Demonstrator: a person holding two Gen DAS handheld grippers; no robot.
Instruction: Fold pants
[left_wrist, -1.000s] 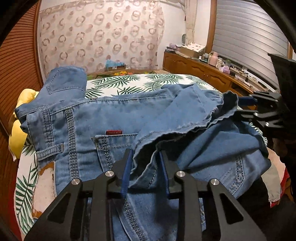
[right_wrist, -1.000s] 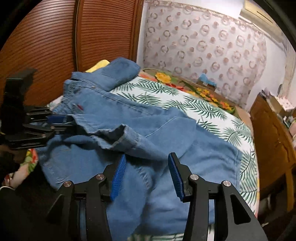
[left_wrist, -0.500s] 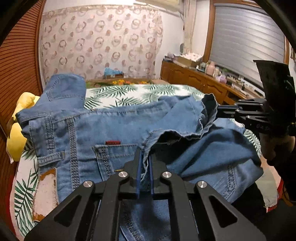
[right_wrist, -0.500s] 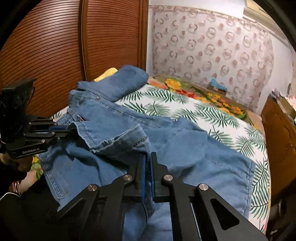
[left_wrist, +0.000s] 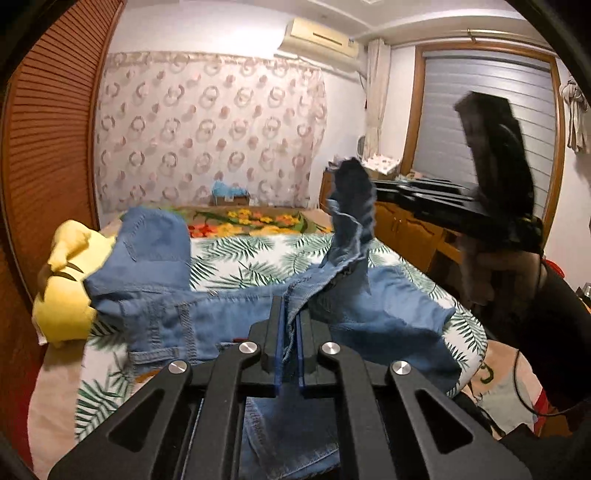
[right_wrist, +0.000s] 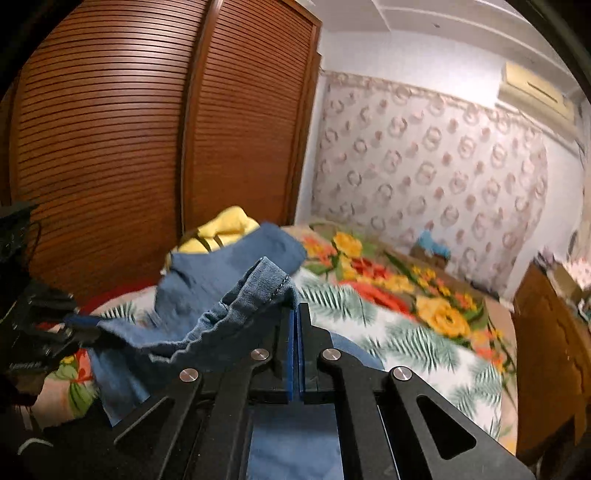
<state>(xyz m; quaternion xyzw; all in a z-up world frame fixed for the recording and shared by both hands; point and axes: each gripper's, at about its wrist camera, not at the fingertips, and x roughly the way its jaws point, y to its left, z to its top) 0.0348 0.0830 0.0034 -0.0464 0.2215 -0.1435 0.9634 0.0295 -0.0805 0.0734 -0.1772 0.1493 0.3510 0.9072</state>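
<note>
Both grippers clamp a hem of the jeans (left_wrist: 221, 317), which trail across the leaf-print bed (left_wrist: 258, 258). The left gripper (left_wrist: 290, 325) and right gripper (right_wrist: 296, 325) should rise together, hem taut, then carry it toward twelve o'clock over the waistband.

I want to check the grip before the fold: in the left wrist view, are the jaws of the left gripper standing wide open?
No, the left gripper has its jaws closed tightly on an edge of the jeans.
</note>
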